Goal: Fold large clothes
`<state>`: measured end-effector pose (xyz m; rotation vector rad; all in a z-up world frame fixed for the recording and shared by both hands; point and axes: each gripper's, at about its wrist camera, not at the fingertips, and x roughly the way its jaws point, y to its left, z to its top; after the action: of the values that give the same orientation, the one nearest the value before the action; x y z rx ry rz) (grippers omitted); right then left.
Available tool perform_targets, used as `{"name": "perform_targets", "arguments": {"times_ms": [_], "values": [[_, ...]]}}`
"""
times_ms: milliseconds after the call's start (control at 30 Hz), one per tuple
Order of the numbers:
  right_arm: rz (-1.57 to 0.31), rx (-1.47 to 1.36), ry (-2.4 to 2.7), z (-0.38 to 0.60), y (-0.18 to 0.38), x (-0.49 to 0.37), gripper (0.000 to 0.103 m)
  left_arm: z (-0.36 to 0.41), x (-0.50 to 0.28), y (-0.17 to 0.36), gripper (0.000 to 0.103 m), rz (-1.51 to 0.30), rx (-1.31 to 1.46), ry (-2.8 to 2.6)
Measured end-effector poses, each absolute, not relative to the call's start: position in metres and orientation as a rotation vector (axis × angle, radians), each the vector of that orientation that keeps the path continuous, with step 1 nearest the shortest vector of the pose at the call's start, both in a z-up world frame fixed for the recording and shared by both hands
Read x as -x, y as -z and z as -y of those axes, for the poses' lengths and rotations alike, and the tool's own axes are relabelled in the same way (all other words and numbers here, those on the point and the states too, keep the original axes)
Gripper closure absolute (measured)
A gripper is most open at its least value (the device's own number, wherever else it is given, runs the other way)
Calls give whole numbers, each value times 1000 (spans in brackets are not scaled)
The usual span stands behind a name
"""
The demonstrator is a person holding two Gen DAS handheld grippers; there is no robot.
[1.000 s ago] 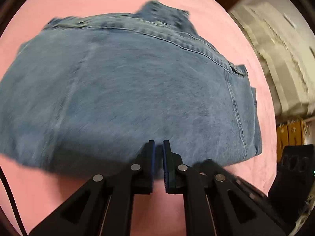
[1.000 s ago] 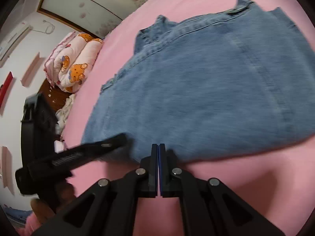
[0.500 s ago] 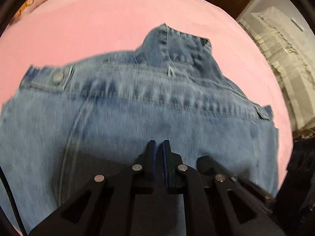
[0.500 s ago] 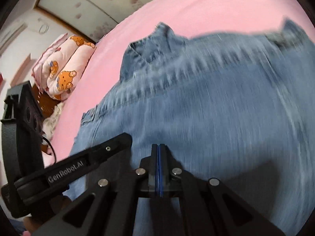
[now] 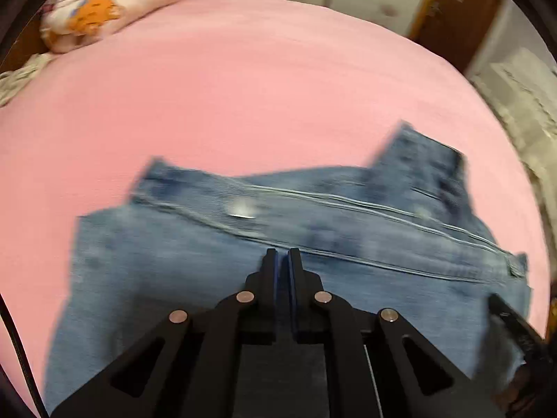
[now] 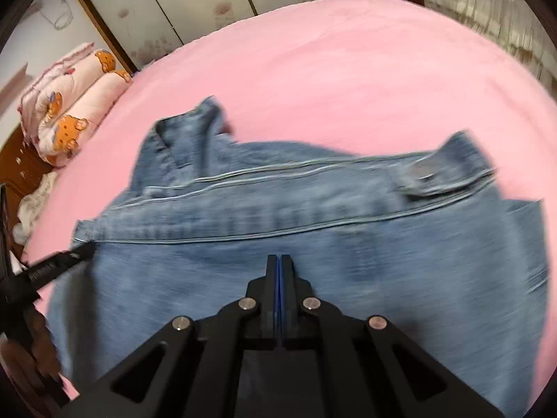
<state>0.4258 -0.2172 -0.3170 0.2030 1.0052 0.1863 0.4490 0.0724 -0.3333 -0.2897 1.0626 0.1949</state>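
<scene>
Blue denim jeans [image 5: 167,264] lie folded on a pink bed sheet [image 5: 243,80], waistband toward the far side. They also show in the right wrist view [image 6: 348,250]. My left gripper [image 5: 282,254] is over the jeans just short of the waistband seam, jaws nearly together with a narrow gap, holding nothing I can see. My right gripper [image 6: 279,259] is shut, jaws pressed together over the denim below the waistband. The left gripper's finger [image 6: 66,259] shows at the left edge of the right wrist view.
A rolled pink quilt with bear print [image 5: 101,10] lies at the bed's far left, also in the right wrist view [image 6: 69,111]. Wardrobe doors [image 6: 195,3] stand behind the bed. A white frilled cloth [image 6: 494,17] hangs at the right.
Both grippers have moved forward over the jeans, from their near edge to just short of the waistband. More of the pink sheet and far wall shows now.
</scene>
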Motion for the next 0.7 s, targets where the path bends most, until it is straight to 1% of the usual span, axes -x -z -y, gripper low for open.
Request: {"name": "perform_targets", "arguments": {"times_ms": [133, 267, 300, 400, 500, 567, 700], "values": [[-986, -207, -79, 261, 317, -423, 103, -125, -442, 342, 98, -1057, 366, -278], [-986, -173, 48, 291, 317, -421, 103, -159, -436, 349, 98, -1050, 408, -316], [-984, -127, 125, 297, 316, -420, 103, -165, -436, 350, 98, -1056, 412, -306], [-962, -48, 217, 297, 313, -419, 103, -169, -438, 349, 98, -1067, 365, -289], [-942, 99, 341, 283, 310, -420, 103, -164, -435, 341, 98, -1066, 320, -298], [-930, 102, 366, 275, 305, -419, 103, -157, -430, 333, 98, -1061, 372, -294], [-901, 8, 311, 257, 283, -412, 103, -159, -410, 317, 98, -1036, 488, -266]]}}
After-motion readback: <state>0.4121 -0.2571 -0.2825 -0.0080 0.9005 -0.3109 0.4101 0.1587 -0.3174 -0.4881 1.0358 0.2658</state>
